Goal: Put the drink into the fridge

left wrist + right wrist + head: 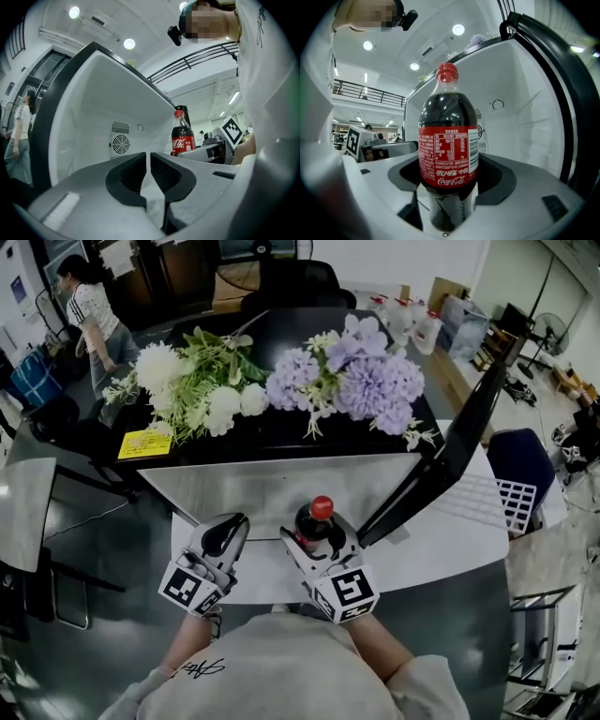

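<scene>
A cola bottle with a red cap and red label stands upright between the jaws of my right gripper, which is shut on it just in front of the open fridge. In the right gripper view the bottle fills the middle, with the gripper clamped on its lower body and the white fridge interior behind. My left gripper hovers beside it to the left, its jaws shut with nothing in them. From there the bottle shows at the right.
The black fridge door swings open to the right. White and purple flowers lie on the fridge top beside a yellow note. A person stands far left. A blue chair is at the right.
</scene>
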Demonstrator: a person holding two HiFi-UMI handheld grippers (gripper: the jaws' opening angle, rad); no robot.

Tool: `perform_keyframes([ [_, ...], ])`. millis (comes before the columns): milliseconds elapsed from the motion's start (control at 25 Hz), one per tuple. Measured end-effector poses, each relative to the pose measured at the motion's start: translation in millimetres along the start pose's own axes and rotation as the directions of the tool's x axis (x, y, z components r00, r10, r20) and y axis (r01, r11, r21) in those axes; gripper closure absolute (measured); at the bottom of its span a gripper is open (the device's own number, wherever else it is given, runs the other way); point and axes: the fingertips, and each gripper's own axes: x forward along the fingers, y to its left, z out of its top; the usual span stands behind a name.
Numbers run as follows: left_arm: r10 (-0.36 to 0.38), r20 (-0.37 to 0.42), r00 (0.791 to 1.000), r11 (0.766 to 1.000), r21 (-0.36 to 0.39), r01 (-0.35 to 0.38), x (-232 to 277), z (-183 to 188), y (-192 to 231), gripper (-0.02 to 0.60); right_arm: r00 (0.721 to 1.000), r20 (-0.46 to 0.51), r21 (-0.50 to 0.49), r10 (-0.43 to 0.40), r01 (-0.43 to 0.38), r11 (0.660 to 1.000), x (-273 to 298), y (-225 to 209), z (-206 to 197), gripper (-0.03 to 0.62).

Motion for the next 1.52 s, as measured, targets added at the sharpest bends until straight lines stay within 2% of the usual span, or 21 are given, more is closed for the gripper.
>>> perform_keyframes([
  [520,0.051,-0.039,0.998,0.999,-0.007,-0.052,-12,-13,6,0.551,0.999,-0.027,-0.027,0.03,-0.031,0.999,31,-13,-34,0.287],
  [880,0.067,-0.049,0.997,0.998,-0.007,-0.067,-19,-16,2,0.551,0.999,-0.05,-0.024,0.013,-0.015,1.0,48,-25,-53,0.287],
  [1520,0.101,-0.072,0.992,0.995,-0.001,-0.101,-31,-19,3,0.551,0.998,-0.06,-0.03,-0.001,-0.001,1.0,78,-42,-66,0.287],
])
